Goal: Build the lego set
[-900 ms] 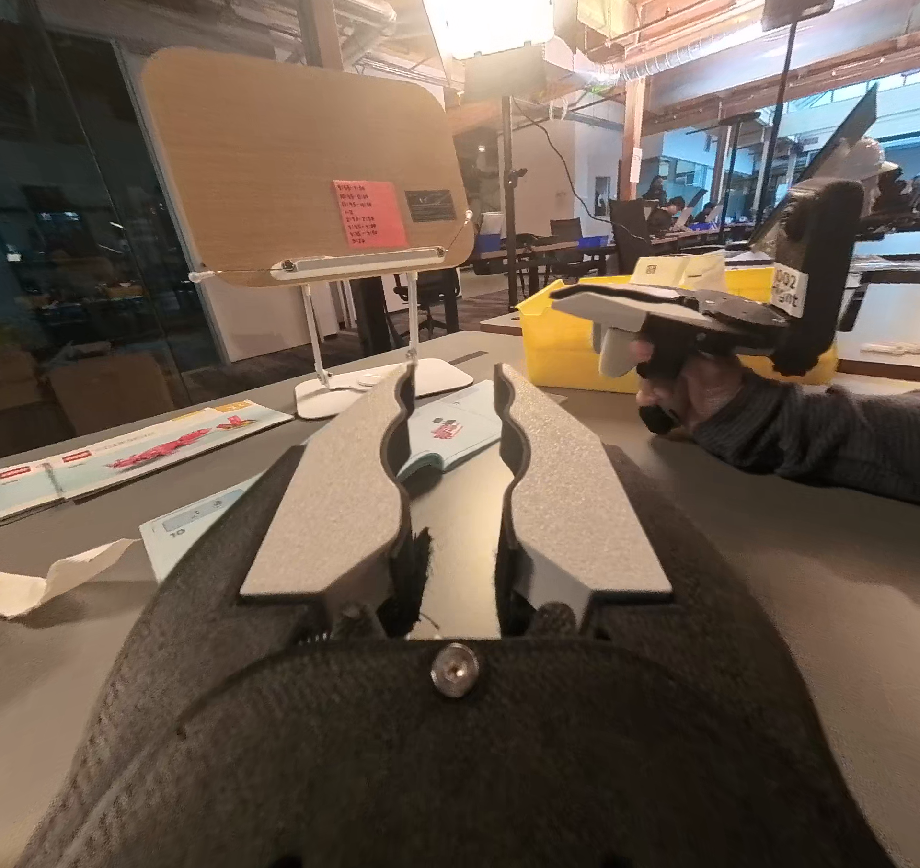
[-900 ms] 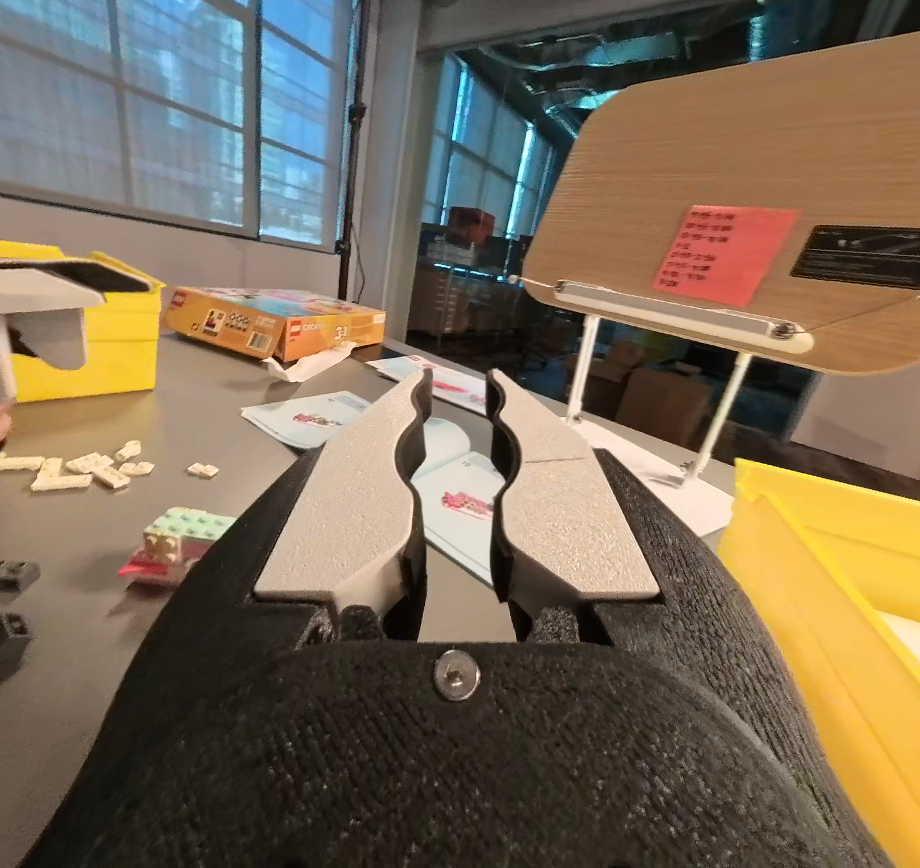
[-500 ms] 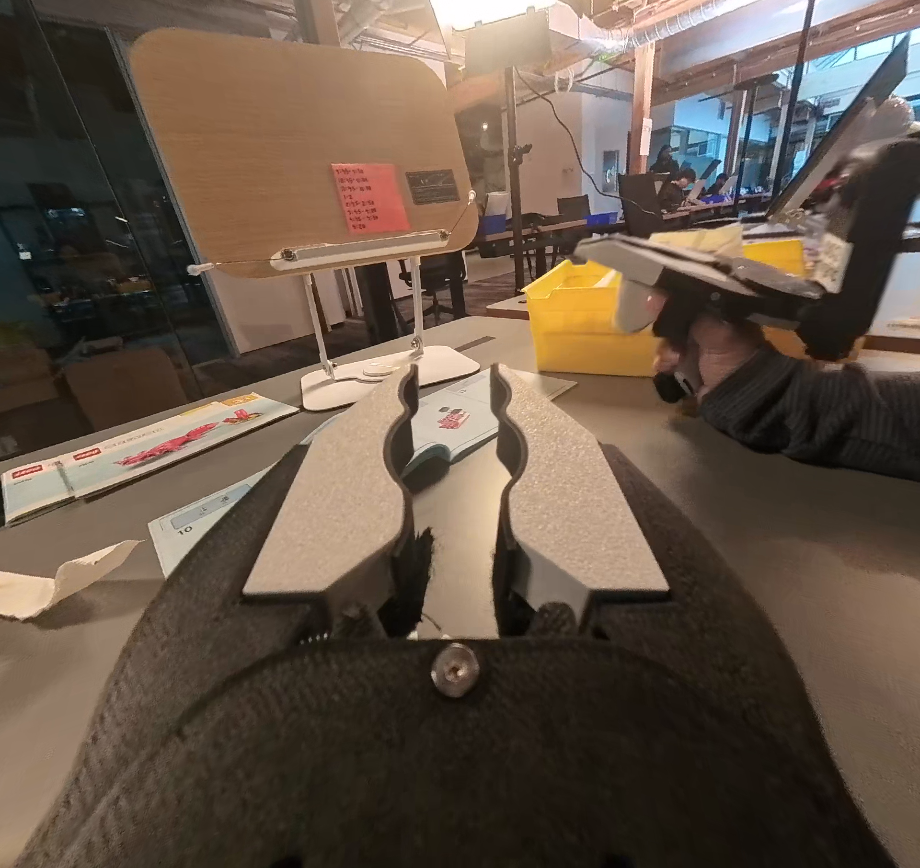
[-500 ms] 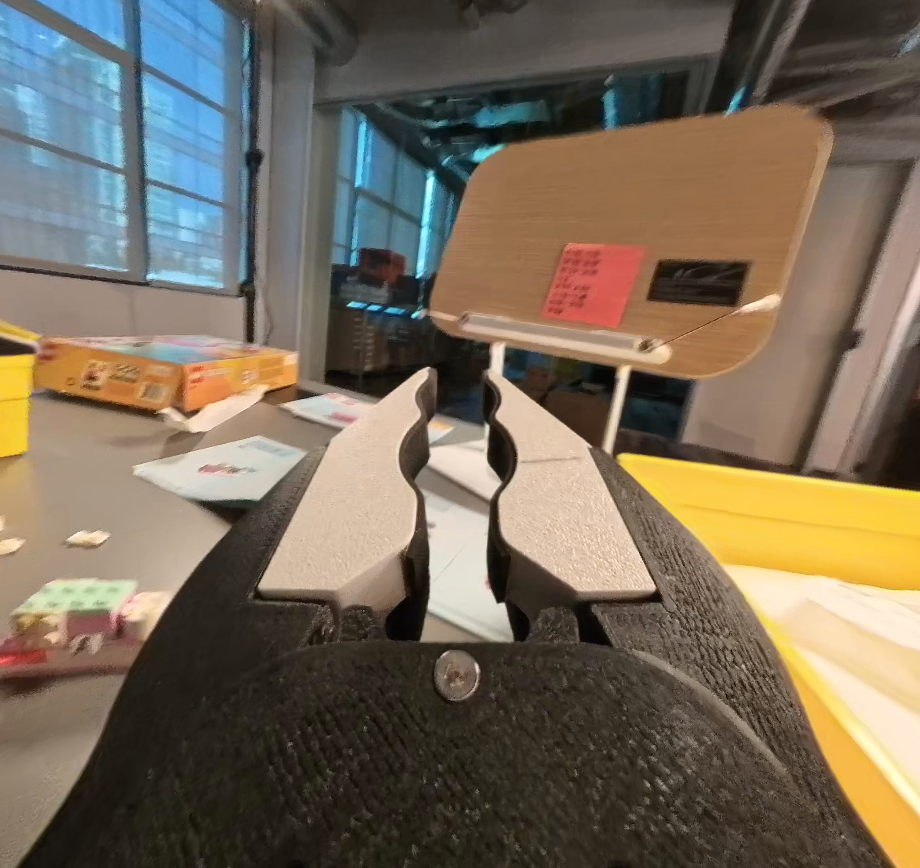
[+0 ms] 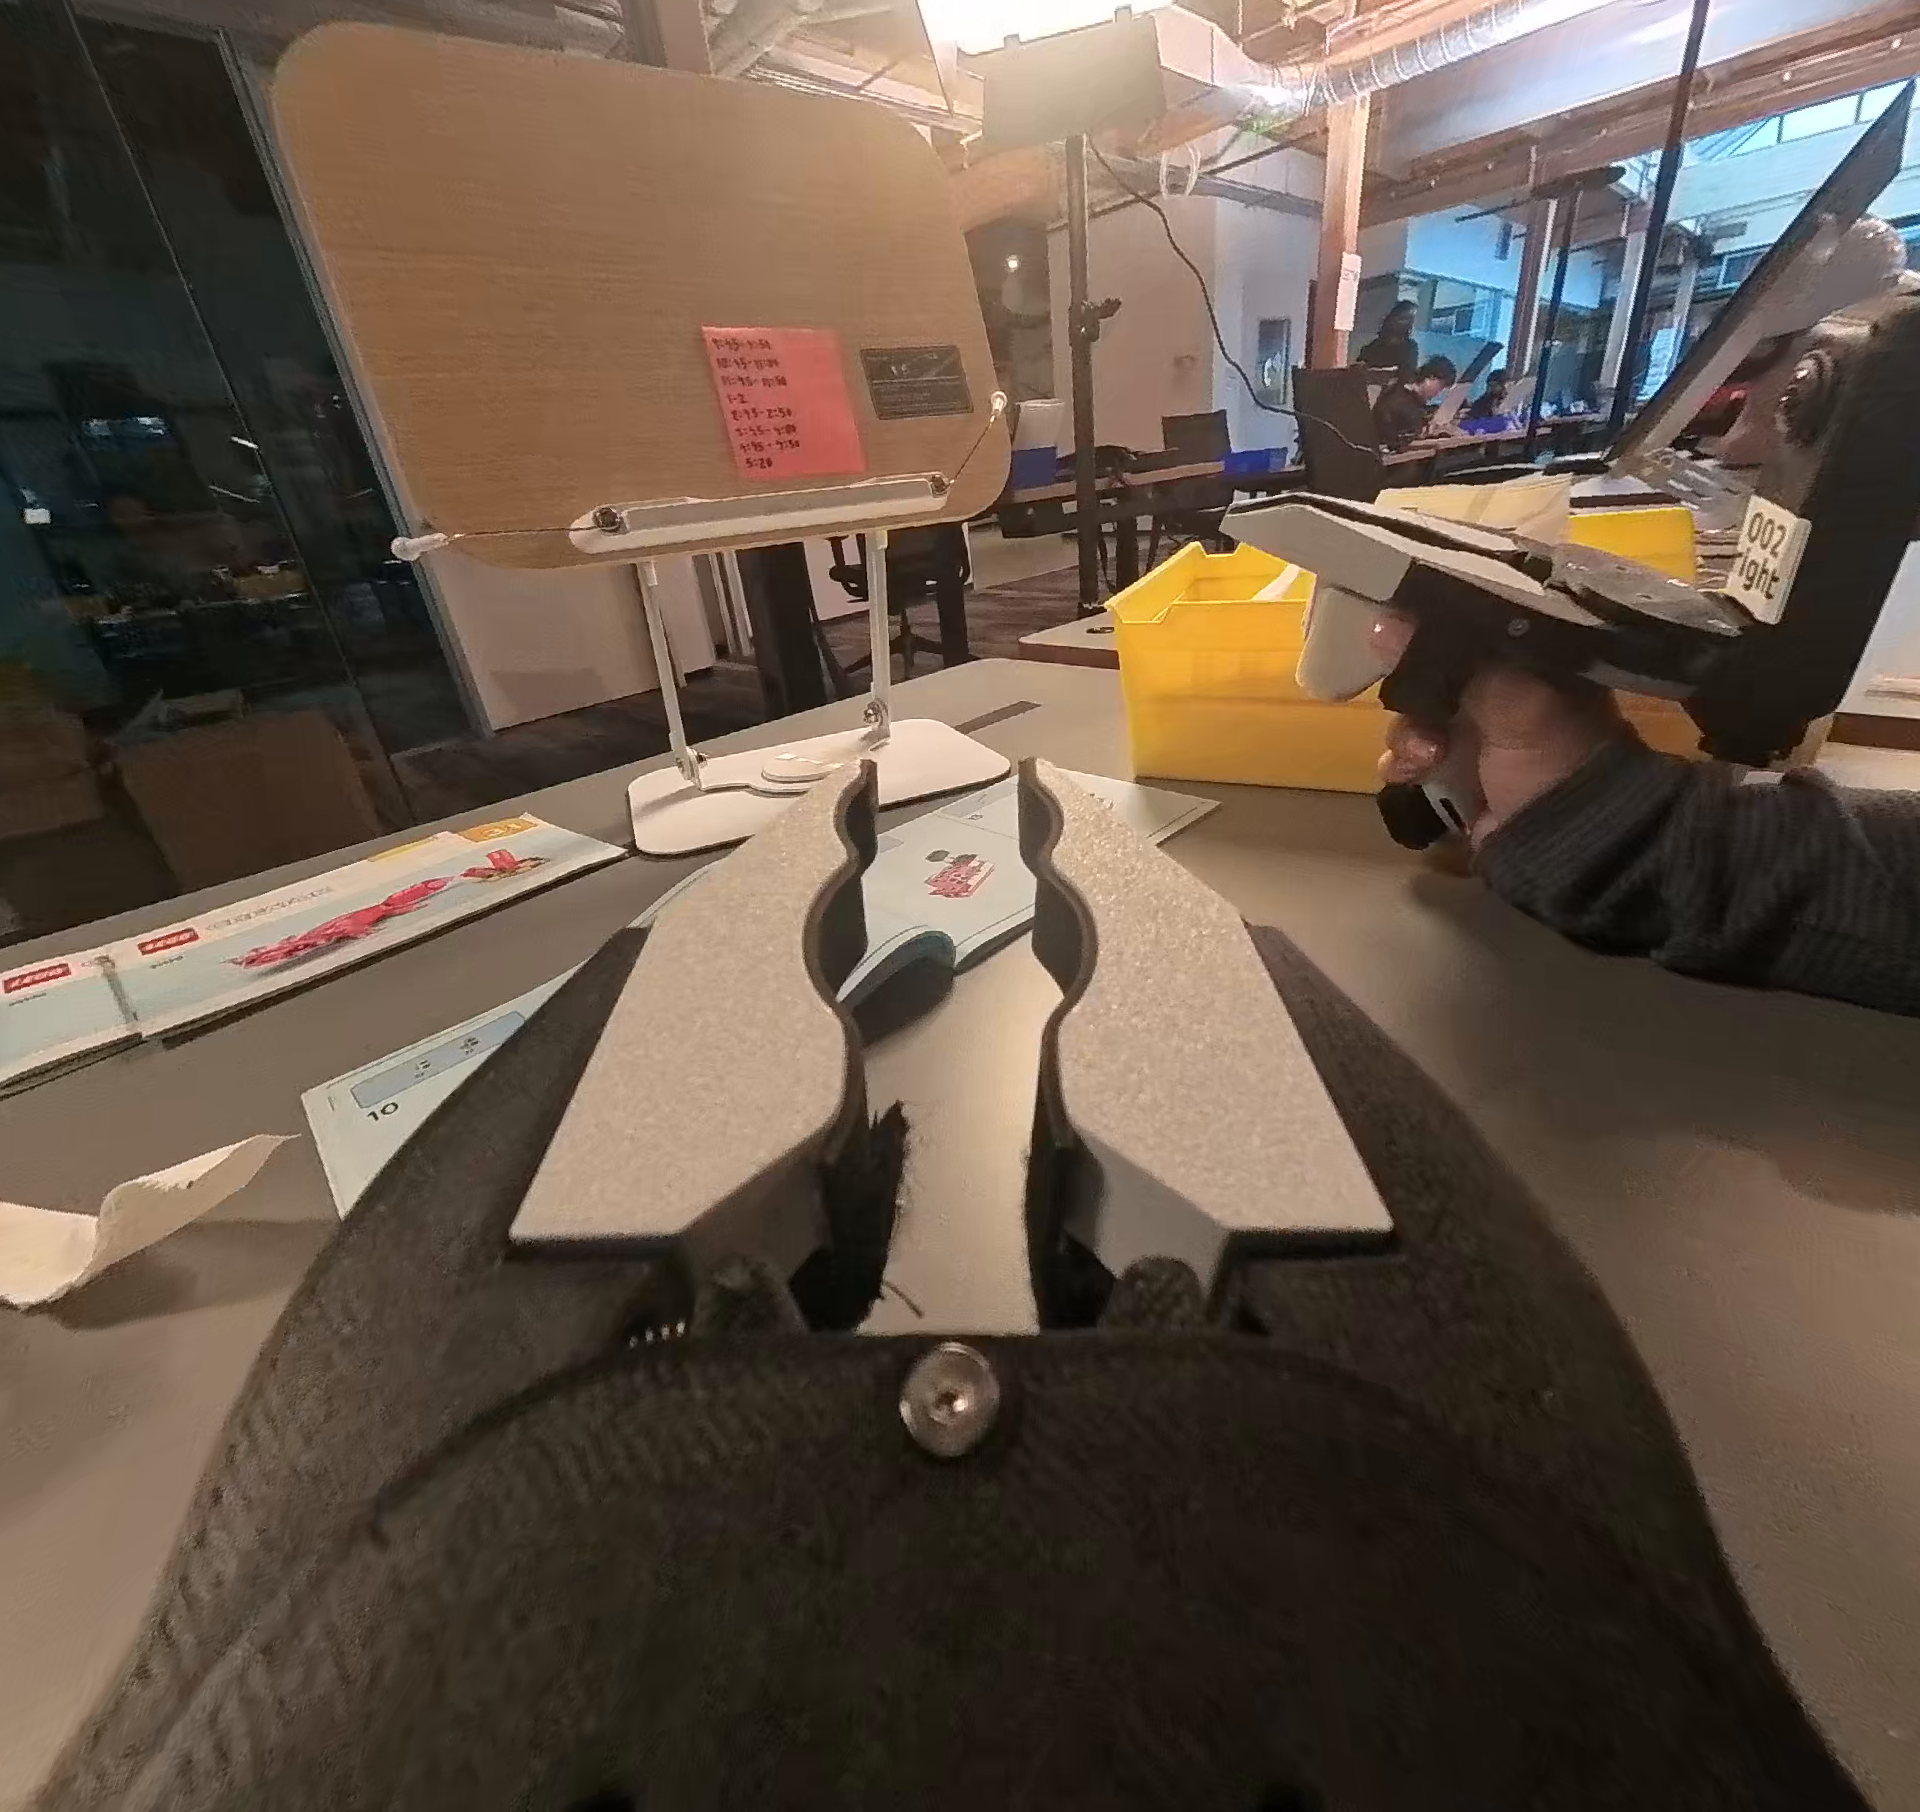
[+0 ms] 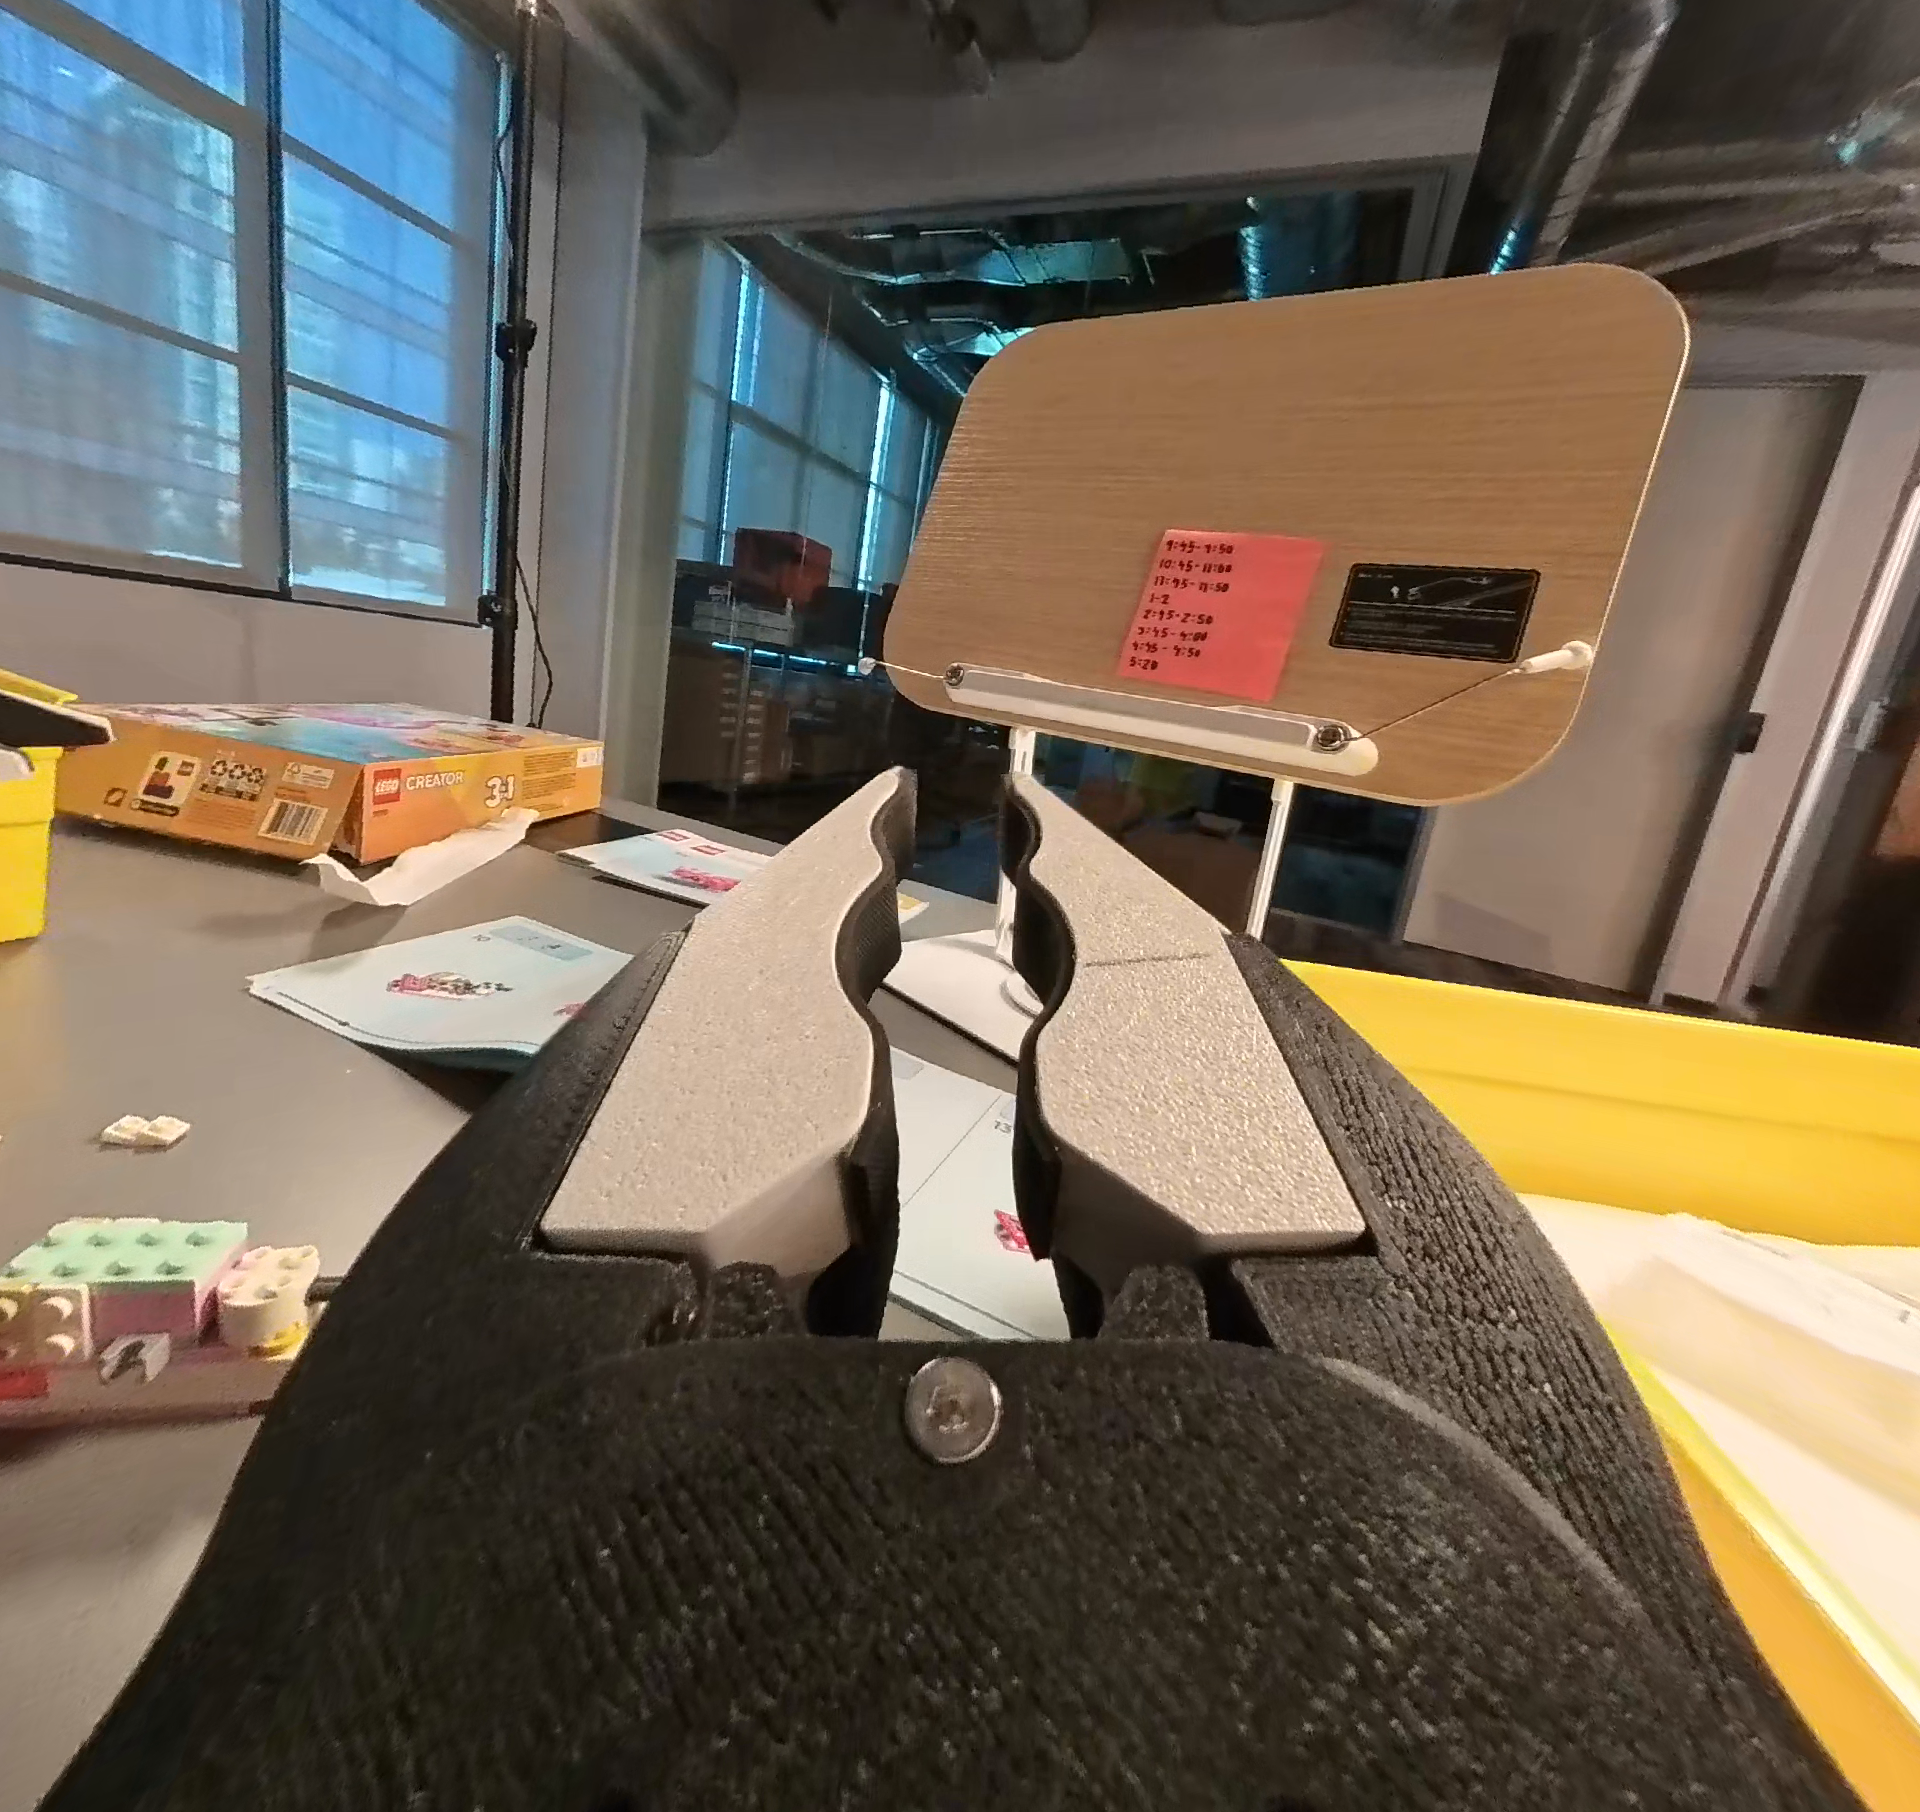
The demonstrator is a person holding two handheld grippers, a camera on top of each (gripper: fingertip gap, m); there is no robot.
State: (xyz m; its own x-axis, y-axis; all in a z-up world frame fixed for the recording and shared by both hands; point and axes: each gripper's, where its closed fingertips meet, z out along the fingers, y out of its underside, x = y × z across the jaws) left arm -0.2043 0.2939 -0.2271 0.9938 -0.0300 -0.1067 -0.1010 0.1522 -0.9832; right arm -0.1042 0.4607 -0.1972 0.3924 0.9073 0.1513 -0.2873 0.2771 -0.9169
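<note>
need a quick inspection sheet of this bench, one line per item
surface: grey table, matte, no spills seen
job's things: brick build and loose white bricks at left of the right wrist view
clutter: open booklet, second booklet, torn paper, toy box, yellow bin
grippers: left claw open, nothing between the pads; right claw open, nothing between the pads, raised over the yellow bin
cables: one down the light stand
surroundings: wooden book stand with pink note; windows, far desks

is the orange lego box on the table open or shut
Open: the orange box lies flat, its near end flap ajar, with white torn paper spilling out.
</note>
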